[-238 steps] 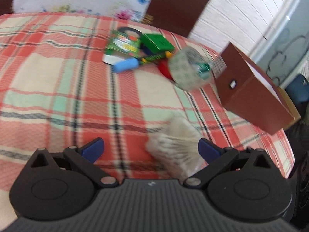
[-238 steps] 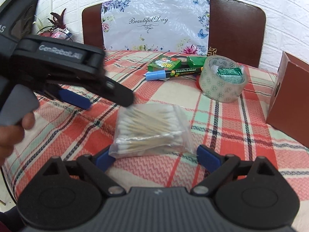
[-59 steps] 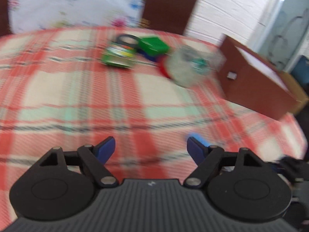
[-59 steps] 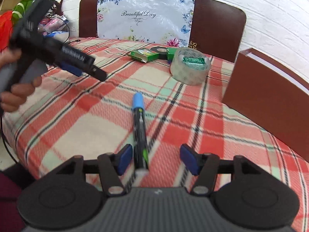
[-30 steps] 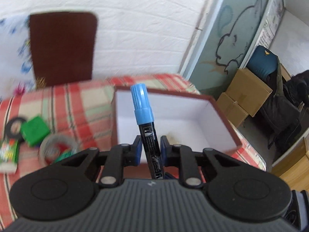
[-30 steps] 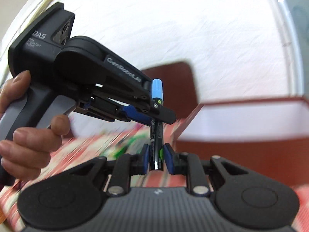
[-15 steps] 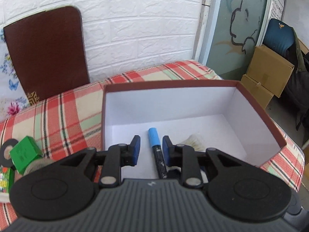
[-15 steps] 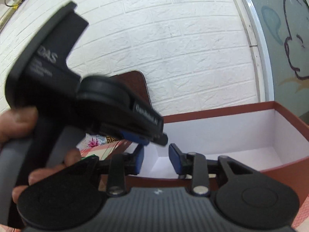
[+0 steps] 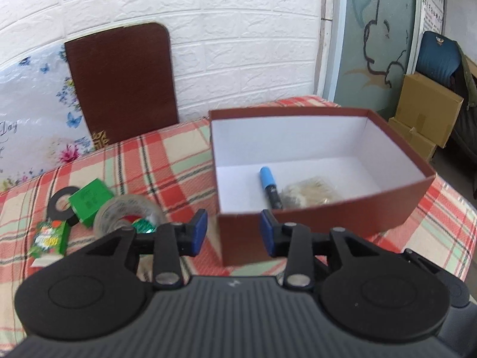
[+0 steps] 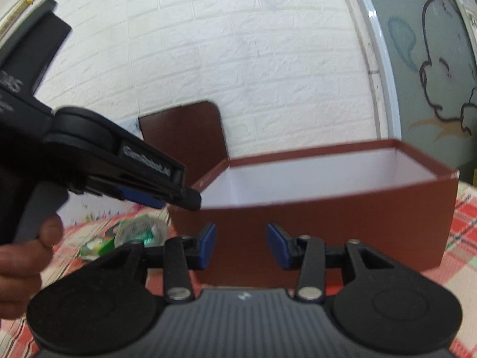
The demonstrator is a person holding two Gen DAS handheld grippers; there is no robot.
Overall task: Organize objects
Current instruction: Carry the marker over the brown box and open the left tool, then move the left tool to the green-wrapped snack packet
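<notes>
Blue-capped marker (image 9: 270,190) lies in the brown box (image 9: 328,217), centre frame, beside the cotton swab bag (image 9: 310,192). Your left gripper (image 9: 233,232) and right gripper (image 10: 241,244) are both opening, nothing btwn jaws. Drop-off looks done; next, prob. the tape roll (image 9: 128,213), lower left.

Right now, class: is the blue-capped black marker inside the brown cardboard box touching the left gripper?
Apart. In the left wrist view the blue-capped black marker lies on the brown cardboard box floor beyond its near wall; the left gripper, jaws opening, is empty outside.
</notes>
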